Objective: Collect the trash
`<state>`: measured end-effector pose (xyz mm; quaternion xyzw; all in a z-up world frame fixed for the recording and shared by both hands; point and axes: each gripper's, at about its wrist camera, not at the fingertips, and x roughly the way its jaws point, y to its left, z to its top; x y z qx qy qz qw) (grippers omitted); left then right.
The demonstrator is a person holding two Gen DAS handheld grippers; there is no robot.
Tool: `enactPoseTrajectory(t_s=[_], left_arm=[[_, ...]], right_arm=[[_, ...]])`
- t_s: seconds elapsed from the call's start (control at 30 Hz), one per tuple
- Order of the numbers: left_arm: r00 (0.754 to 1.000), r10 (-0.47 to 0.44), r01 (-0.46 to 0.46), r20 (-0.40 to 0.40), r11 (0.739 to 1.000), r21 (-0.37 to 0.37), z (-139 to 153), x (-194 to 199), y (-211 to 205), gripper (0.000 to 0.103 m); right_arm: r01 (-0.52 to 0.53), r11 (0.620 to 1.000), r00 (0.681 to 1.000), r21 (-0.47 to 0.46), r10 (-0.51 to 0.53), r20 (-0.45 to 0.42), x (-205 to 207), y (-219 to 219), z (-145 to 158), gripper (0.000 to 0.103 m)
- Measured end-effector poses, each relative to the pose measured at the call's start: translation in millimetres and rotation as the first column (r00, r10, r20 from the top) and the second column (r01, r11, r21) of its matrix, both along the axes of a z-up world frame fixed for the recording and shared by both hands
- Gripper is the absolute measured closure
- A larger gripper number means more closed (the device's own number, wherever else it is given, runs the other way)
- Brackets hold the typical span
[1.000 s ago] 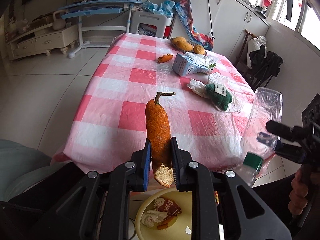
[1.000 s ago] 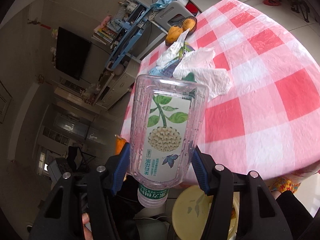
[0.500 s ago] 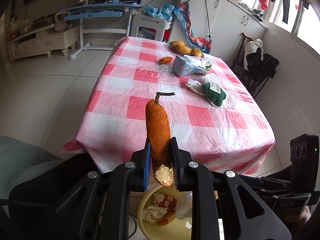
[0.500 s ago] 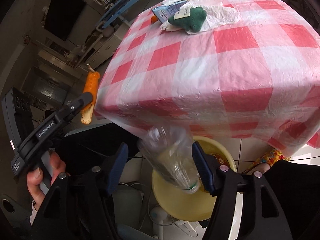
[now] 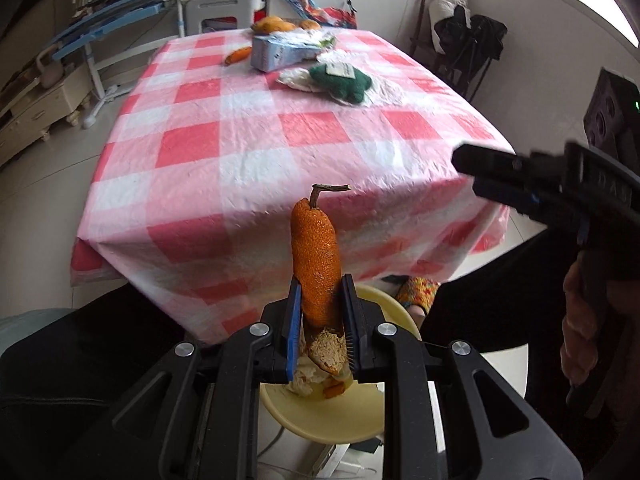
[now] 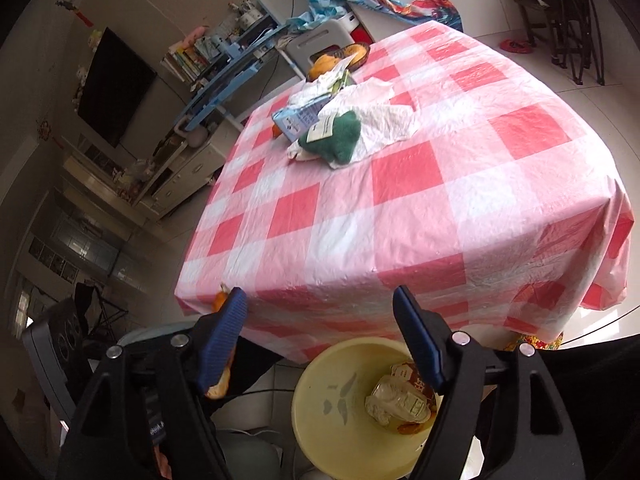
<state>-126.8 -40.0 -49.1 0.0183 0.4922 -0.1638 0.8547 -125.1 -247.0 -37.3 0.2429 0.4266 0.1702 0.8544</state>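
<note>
Trash here means a crushed plastic bottle (image 6: 394,400), an orange peel (image 5: 316,264) and leftovers on the table. Largest in view is the table (image 6: 400,208) under a pink-and-white checked cloth, with a green cloth item (image 6: 336,140) lying on white crumpled paper (image 6: 384,120), a blue-grey carton (image 6: 296,118) just beside them and a dish of fruit (image 6: 336,60) at the far end. Below the table's near edge stands a yellow bin (image 6: 332,412); the bottle lies inside it next to a printed wrapper (image 6: 406,372). The right gripper (image 6: 320,340) hangs above the bin with its jaws wide; they have just been opening, and nothing is between them. The left gripper (image 5: 320,320) has its blue pads pressed narrowly on the lower part of the peel, which stands upright, stem at the top, over the bin's rim. A hand (image 5: 580,328) grips the right tool's handle at the edge of the left view.
</note>
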Motion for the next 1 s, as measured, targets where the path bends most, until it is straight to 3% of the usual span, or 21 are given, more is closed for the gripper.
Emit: enactPoseTrajectory(t_s=[0.13, 0.3, 0.4, 0.67, 1.0], left_arm=[[0.997, -0.066, 0.068, -0.037, 0.997, 0.045, -11, -6, -16, 0.078], [0.999, -0.037, 0.036, 0.029, 0.998, 0.047, -4, -9, -11, 0.043], [0.997, 0.027, -0.029, 0.072, 0.999, 0.031, 3, -4, 0, 0.033], [0.958, 0.216, -0.217, 0.188, 0.976, -0.014, 19, -2, 32, 0.019], [0.940, 0.264, -0.266, 0.218, 0.964, -0.017, 21, -1, 39, 0.017]], right_arm=[[0.029, 1.000, 0.999, -0.011, -0.029, 0.018, 1, 0, 1, 0.029], [0.042, 0.998, 0.999, -0.045, -0.041, 0.026, -1, -3, 1, 0.026], [0.044, 0.997, 0.999, -0.062, -0.042, 0.026, -1, -3, 0, 0.025], [0.049, 0.995, 0.998, -0.091, -0.046, 0.041, -2, -2, 1, 0.024], [0.042, 0.990, 0.998, -0.133, -0.036, 0.048, -2, 4, 1, 0.023]])
